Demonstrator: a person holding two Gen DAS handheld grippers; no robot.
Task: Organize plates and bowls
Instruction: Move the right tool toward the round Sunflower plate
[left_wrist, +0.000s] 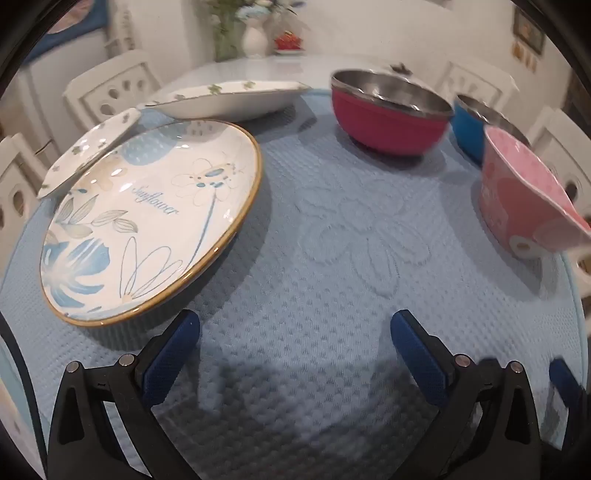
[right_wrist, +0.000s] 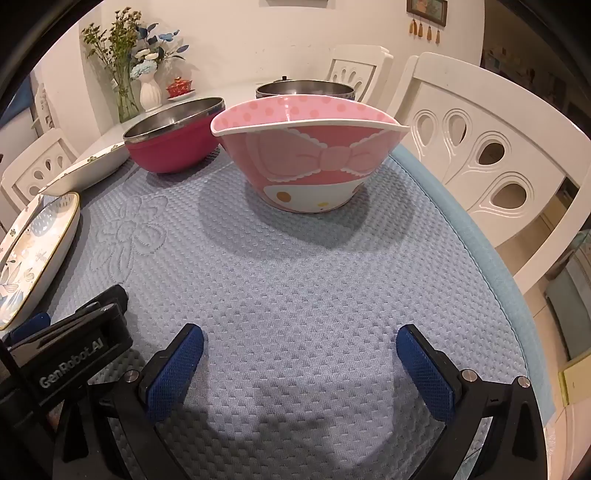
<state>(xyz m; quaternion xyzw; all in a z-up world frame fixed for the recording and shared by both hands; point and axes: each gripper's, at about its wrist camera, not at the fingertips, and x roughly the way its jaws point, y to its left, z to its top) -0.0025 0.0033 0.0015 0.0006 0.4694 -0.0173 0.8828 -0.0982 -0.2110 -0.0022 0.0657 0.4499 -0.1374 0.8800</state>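
1. We hover both tools low over the blue mat (right_wrist: 295, 295). Our left gripper (left_wrist: 295, 332) has its jaws spread wide and holds nothing; our right gripper (right_wrist: 299, 350) is just as wide and just as empty.
2. Plates sit along the mat's left edge: the sunflower plate (left_wrist: 147, 221) lies nearest us, tilted, a small flowered plate (left_wrist: 88, 155) leans on its far rim, and a white dish (left_wrist: 229, 99) rests toward the far left corner.
3. Bowls crowd the right side: the pink cartoon bowl (right_wrist: 314, 158) stands near the right edge, the magenta steel bowl (right_wrist: 173, 140) is beyond it to the left, and a blue steel bowl (left_wrist: 469, 125) is tucked behind.
4. Risk one: the small plate is only propped. If we nudge the sunflower plate, it likely slides off and clatters.
5. Risk two: glazed rims look slick. If we pinch one edge of the sunflower plate, it may pivot and slip from the pads.
6. Risk three: the pink bowl flares wide over a narrow foot. A bump at the rim probably tips it toward the chair (right_wrist: 480, 155) beside that edge.
7. Risk four: our two tools sit close together, so crossing paths could knock one into the other.
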